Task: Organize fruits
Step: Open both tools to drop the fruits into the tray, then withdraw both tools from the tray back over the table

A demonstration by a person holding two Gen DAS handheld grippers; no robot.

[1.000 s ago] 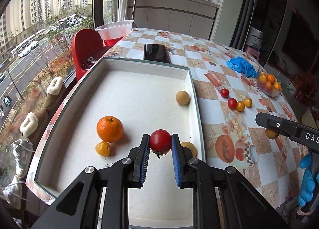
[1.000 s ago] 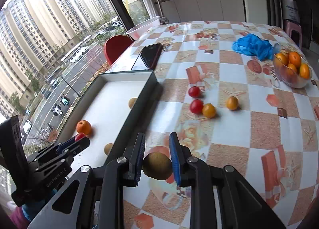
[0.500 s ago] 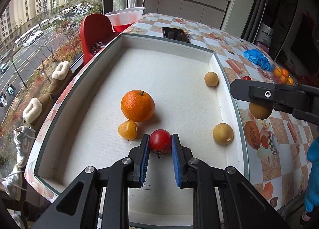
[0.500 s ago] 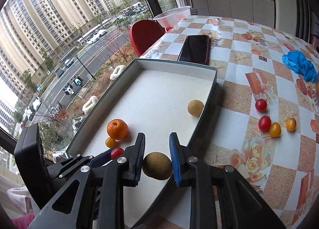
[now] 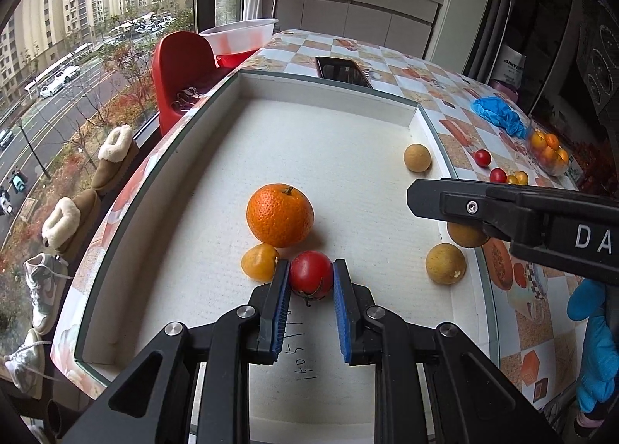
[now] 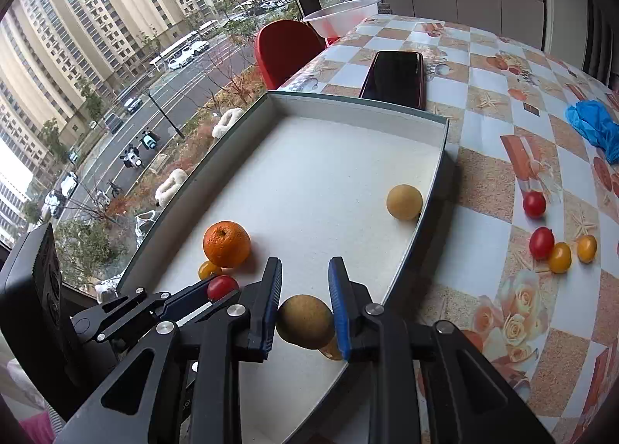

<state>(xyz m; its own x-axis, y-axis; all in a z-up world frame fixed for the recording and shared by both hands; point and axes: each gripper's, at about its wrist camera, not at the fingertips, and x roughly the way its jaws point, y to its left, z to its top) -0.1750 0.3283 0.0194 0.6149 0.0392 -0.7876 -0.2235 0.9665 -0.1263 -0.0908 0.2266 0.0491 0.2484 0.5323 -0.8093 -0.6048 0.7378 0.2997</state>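
Two grippers, each carrying fruit over the tray

Left gripper (image 5: 310, 283) pinched a red tomato (image 5: 310, 274) beside the orange (image 5: 279, 214); right gripper (image 6: 303, 302) pinched a brown fruit (image 6: 305, 321) above the tray (image 6: 350, 103) — released from there, either could roll. Tray: one orange, one yellow tomato (image 5: 259, 261), two tan fruits.

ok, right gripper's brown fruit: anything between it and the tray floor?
Partly. Another brown fruit lies on the tray just beside and partly under the held brown fruit. The left gripper with its red tomato sits on the other side. The tray floor farther ahead is bare.
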